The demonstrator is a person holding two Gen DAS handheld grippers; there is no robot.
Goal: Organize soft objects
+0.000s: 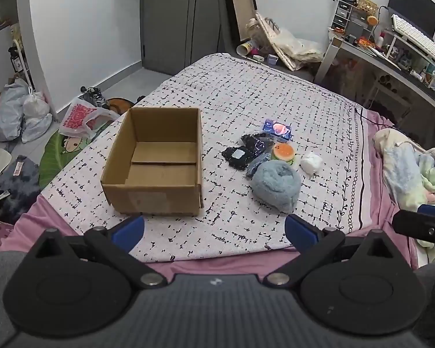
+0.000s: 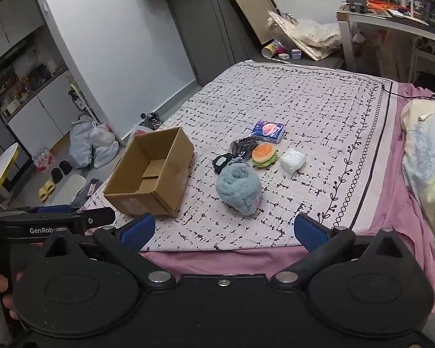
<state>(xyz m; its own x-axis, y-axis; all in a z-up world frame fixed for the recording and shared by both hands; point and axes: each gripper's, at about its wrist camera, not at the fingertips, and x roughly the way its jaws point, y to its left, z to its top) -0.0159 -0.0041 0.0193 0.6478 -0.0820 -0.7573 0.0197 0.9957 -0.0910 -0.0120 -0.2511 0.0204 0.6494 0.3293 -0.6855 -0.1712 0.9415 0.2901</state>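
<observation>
An empty open cardboard box (image 1: 156, 162) (image 2: 152, 174) stands on the patterned bedspread (image 1: 275, 101). To its right lie a fluffy blue bundle (image 1: 277, 187) (image 2: 239, 188), a burger-shaped squishy (image 1: 283, 152) (image 2: 264, 154), a white soft wad (image 1: 311, 162) (image 2: 292, 160), black packets (image 1: 237, 156) (image 2: 240, 146) and a blue tissue pack (image 1: 277, 129) (image 2: 268, 131). My left gripper (image 1: 214, 232) is open and empty, near the bed's front edge, short of the box. My right gripper (image 2: 224, 232) is open and empty, short of the blue bundle.
A pastel blanket (image 1: 411, 171) (image 2: 429, 159) is heaped at the bed's right. Plastic bags (image 1: 23, 110) (image 2: 92, 145) and clutter lie on the floor at left. A cluttered desk (image 1: 391, 49) stands at far right. The left gripper's side (image 2: 55, 220) shows in the right view.
</observation>
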